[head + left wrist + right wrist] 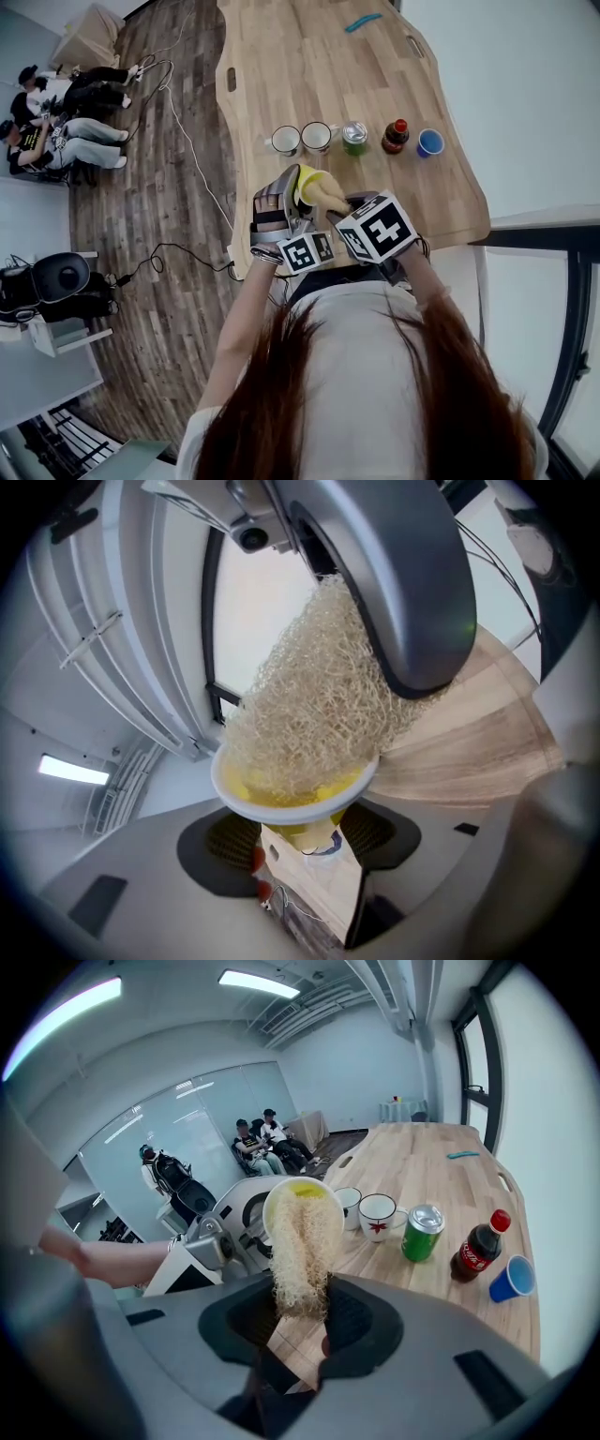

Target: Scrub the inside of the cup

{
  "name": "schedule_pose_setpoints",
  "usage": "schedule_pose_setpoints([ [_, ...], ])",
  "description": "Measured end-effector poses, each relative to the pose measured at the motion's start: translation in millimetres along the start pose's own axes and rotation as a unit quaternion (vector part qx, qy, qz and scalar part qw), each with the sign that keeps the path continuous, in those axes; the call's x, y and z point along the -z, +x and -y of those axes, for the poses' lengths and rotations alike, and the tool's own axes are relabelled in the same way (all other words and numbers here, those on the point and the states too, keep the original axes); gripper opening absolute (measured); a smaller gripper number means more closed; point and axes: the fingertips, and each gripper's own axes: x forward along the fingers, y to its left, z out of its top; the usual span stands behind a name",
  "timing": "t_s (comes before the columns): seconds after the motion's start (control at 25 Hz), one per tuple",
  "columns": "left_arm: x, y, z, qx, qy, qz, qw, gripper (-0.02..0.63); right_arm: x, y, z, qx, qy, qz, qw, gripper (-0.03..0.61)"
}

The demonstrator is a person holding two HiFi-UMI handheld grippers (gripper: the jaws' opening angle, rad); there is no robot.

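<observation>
One small yellow cup with a white rim (295,799), light, stiff and likely slick, is best held low on its wall, where the fingers (370,834) of the left gripper (298,841) clamp it above the wooden worktop (319,75), while the right gripper (298,1312) pinches a springy beige fibre scrubber (300,1241) pushed into its mouth.

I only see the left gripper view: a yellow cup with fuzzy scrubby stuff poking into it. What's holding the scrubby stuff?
Observer: The right gripper is shut on that sponge, and the sponge's far end sits inside the yellow cup.
Operator: Is there other stuff on the table?
Observer: Yes. Two white mugs, a green can, a cola bottle and a blue cup stand in a row on the wooden table.
Operator: Is anyone else there?
Observer: A few people sit across the room by a glass wall.
</observation>
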Motion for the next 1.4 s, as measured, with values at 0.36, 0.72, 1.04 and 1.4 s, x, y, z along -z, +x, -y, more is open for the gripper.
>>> schedule_pose_setpoints([
  [0.36, -7, -2, -3, -0.021, 0.065, 0.024, 0.9974, 0.27, 0, 3, -1, -0.027, 0.06, -0.009, 0.998, 0.127],
  [0.72, -22, -3, -2, -0.041, 0.112, 0.055, 0.9913, 0.27, 1, 2, 1, -0.063, 0.11, -0.008, 0.992, 0.127],
  [1.04, -27, -5, -1, -0.05, 0.124, 0.068, 0.9887, 0.27, 2, 3, -2, -0.15, 0.21, 0.009, 0.966, 0.126],
  [1.4, -29, -10, -6, -0.063, 0.103, 0.076, 0.9897, 0.27, -6, -1, -11, -0.248, 0.307, 0.036, 0.918, 0.126],
])
